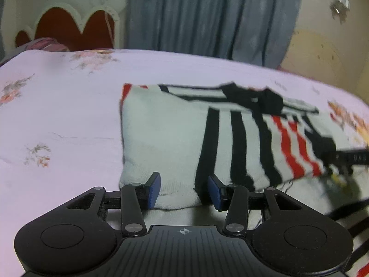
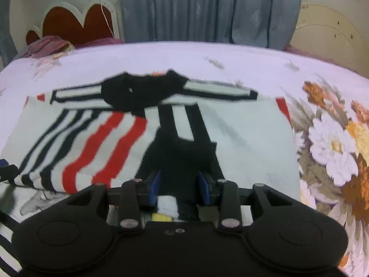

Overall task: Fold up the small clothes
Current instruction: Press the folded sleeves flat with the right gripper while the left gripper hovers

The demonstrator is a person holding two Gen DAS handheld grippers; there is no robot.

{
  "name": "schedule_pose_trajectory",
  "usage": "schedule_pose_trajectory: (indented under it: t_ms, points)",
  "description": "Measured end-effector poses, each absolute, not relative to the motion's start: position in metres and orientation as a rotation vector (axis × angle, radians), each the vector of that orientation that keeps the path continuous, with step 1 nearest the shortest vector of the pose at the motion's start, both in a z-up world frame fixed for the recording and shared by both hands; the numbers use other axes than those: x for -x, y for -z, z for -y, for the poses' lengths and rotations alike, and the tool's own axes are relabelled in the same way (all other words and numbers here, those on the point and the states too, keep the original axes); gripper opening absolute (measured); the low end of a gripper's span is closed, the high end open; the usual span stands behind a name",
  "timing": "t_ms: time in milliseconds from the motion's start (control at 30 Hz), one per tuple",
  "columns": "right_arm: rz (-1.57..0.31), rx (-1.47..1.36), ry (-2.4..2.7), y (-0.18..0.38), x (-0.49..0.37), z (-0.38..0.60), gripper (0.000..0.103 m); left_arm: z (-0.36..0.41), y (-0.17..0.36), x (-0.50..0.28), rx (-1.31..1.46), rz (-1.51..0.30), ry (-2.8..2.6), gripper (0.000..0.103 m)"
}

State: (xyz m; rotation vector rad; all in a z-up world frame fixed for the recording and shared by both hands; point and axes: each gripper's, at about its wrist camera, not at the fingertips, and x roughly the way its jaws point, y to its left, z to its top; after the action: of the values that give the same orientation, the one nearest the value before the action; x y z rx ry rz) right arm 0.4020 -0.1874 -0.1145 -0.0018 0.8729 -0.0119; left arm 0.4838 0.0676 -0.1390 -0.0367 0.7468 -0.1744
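Observation:
A small white knit sweater [image 1: 166,138] with black and red stripes lies folded on the bed; it also shows in the right wrist view [image 2: 249,138]. My left gripper [image 1: 183,190] has its blue pads apart, with the sweater's near white edge between them. My right gripper [image 2: 180,185] has its pads apart around the sweater's near black-striped edge. The right gripper [image 1: 346,159] shows blurred at the far right of the left wrist view. The left gripper's tip [image 2: 7,170] shows at the left edge of the right wrist view.
The bed has a pale floral sheet [image 1: 57,115], also seen in the right wrist view [image 2: 334,150]. A red scalloped headboard [image 2: 76,25] and a crumpled purple cloth [image 2: 48,45] are at the far left. A grey-blue curtain [image 2: 207,9] hangs behind the bed.

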Motion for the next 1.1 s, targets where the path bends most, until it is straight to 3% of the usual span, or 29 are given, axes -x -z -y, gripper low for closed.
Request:
schedule_pose_trajectory:
  t_ms: [133,333,733,867,900,1000,1100]
  points:
    - [-0.872,-0.001,0.025,0.111,-0.403,0.187,0.033,-0.066,0.132,-0.484,0.027,-0.735,0.160,0.045]
    - [-0.885,-0.002,0.035,0.117,-0.402,0.192,0.039,-0.064,0.137,-0.483,0.014,-0.745,0.150,0.045]
    - [-0.881,-0.060,0.017,0.118,-0.405,0.202,0.037,-0.056,0.136,-0.485,-0.008,-0.762,0.123,0.045]
    - [-0.871,-0.072,0.031,0.120,-0.403,0.204,0.050,-0.054,0.134,-0.486,-0.017,-0.775,0.116,0.045]
    - [-0.869,-0.082,0.030,0.120,-0.403,0.204,0.049,-0.055,0.134,-0.486,-0.016,-0.773,0.115,0.045]
    - [-0.862,-0.127,-0.022,0.119,-0.404,0.206,0.016,-0.054,0.134,-0.486,-0.027,-0.775,0.120,0.046]
    - [-0.839,-0.122,-0.055,0.111,-0.402,0.204,0.012,-0.057,0.127,-0.483,-0.005,-0.754,0.118,0.046]
